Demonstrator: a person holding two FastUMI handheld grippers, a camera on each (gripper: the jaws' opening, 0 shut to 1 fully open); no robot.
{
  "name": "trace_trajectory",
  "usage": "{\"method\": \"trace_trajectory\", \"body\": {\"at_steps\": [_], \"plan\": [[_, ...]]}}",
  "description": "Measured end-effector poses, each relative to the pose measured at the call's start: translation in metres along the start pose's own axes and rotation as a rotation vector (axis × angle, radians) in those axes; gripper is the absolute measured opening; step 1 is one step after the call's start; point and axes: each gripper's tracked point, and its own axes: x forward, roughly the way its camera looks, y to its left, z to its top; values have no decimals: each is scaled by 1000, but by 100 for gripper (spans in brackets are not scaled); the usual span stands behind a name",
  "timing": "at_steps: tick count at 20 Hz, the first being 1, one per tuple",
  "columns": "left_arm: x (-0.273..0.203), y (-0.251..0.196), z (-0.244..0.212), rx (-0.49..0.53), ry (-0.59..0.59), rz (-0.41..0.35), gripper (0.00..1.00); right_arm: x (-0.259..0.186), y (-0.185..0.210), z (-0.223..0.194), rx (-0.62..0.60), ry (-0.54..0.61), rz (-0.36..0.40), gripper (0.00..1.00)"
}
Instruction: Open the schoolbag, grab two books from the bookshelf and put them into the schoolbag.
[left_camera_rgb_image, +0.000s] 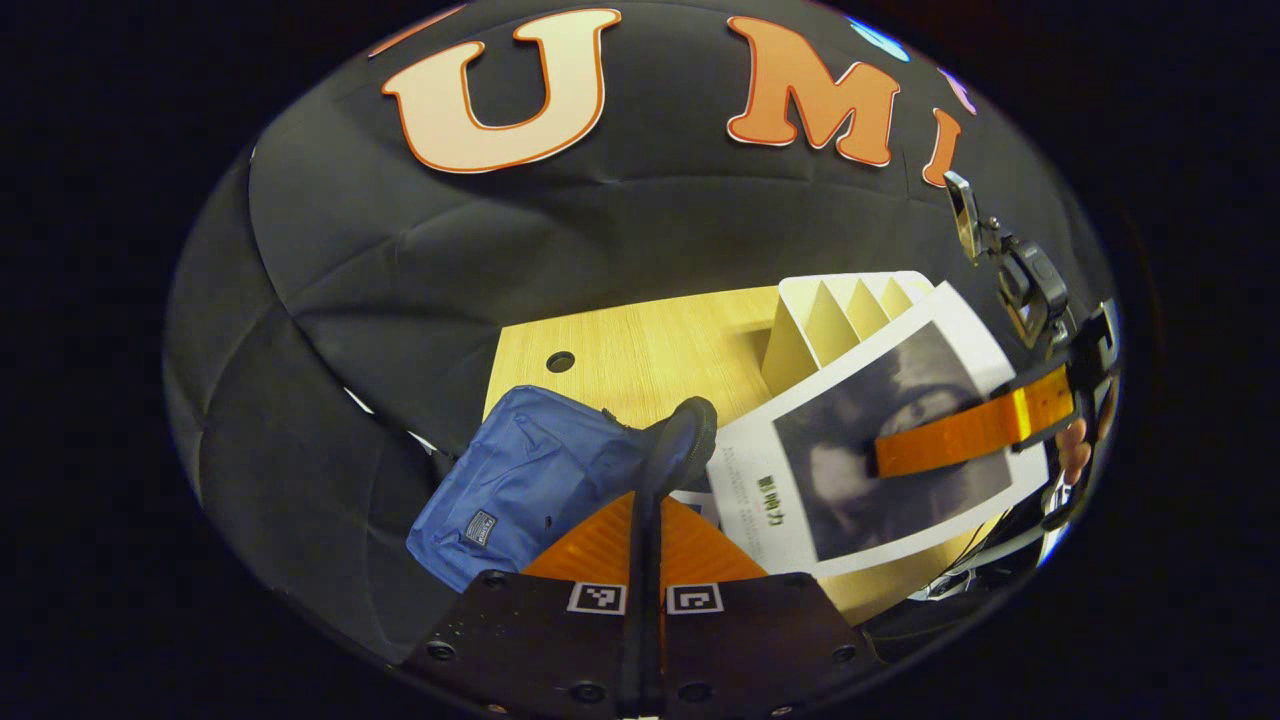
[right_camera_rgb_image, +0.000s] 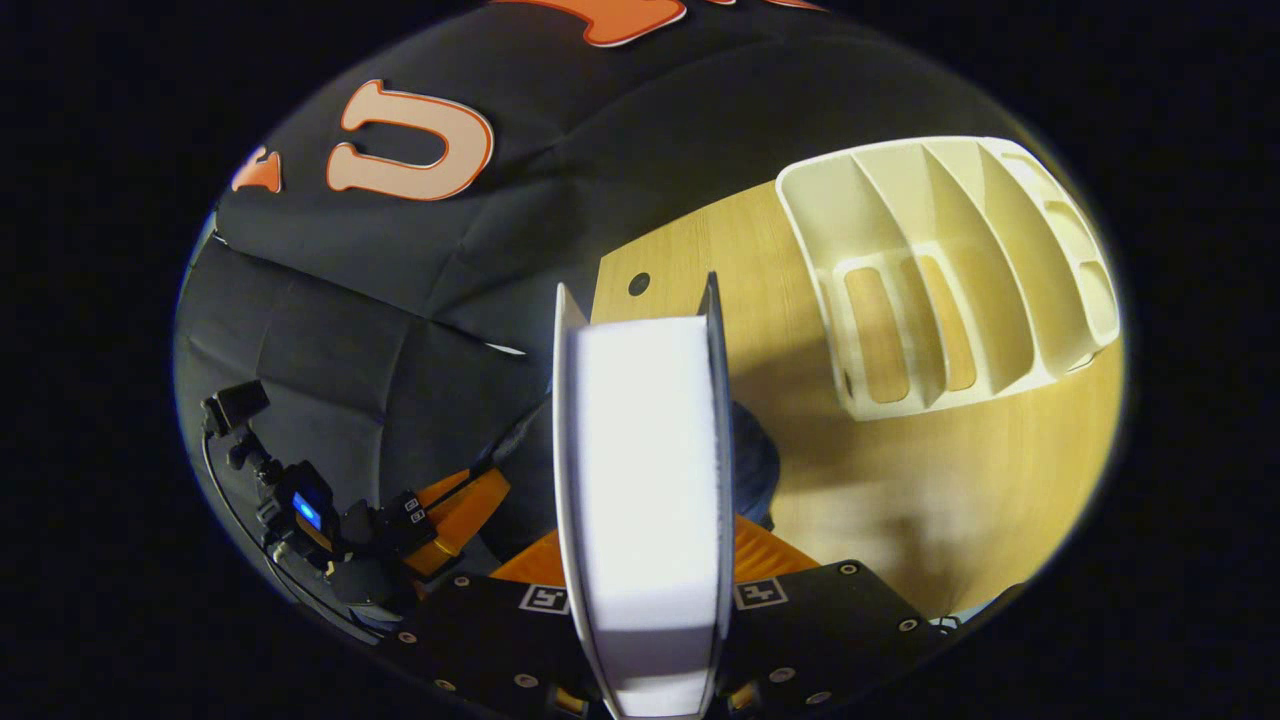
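The blue schoolbag (left_camera_rgb_image: 530, 470) lies on the wooden table (left_camera_rgb_image: 640, 350), its dark flap lifted. My left gripper (left_camera_rgb_image: 645, 520) is shut on that flap's edge, which runs up between the fingers. To the right, my right gripper (left_camera_rgb_image: 885, 455) is shut on a white book with a dark picture on its cover (left_camera_rgb_image: 800, 470), held tilted beside the bag's mouth. In the right gripper view the same book (right_camera_rgb_image: 645, 420) stands edge-on between the right gripper's (right_camera_rgb_image: 645, 540) fingers, over the dark bag (right_camera_rgb_image: 755, 450). The left gripper (right_camera_rgb_image: 455, 510) shows at lower left, beside the bag.
The white bookshelf with slanted dividers (right_camera_rgb_image: 950, 270) stands on the table (right_camera_rgb_image: 950, 480) at the back right, with no books in its slots; it also shows behind the book (left_camera_rgb_image: 830, 320). A round hole (left_camera_rgb_image: 560, 361) marks the table's far corner. Black cloth walls surround the table.
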Motion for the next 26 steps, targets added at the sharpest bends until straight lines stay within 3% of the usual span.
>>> {"method": "trace_trajectory", "body": {"at_steps": [1, 4, 5, 7, 8, 9, 10, 11, 13, 26], "plan": [[0, 0, 0, 4, 1, -2, 1, 8, 3, -6, 15, 2, 8, 42], [-1, -1, 1, 20, 4, -7, 1, 26, 6, -12, 48, 0, 30, 42], [-2, 0, 1, 23, 5, -7, 1, 27, 5, -12, 58, -11, 29, 51], [-3, -1, 0, 24, 6, -13, 1, 36, 4, -11, 69, -23, 22, 51], [-3, -3, 0, 24, 9, -18, 1, 40, 5, -13, 70, -20, 24, 42], [-3, -3, 0, 22, 8, -19, 1, 41, 5, -15, 77, -20, 23, 42], [-3, -4, -1, 22, 11, -23, 1, 44, 5, -17, 79, -12, 27, 51], [-3, -3, 0, 21, 9, -21, 1, 49, 5, -20, 88, -11, 28, 51], [-3, -4, -2, 21, 9, -24, 1, 58, 4, -24, 100, -5, 33, 41], [-7, -14, -6, 24, 9, -49, 0, 124, 14, -38, 245, -10, 116, 41]]}}
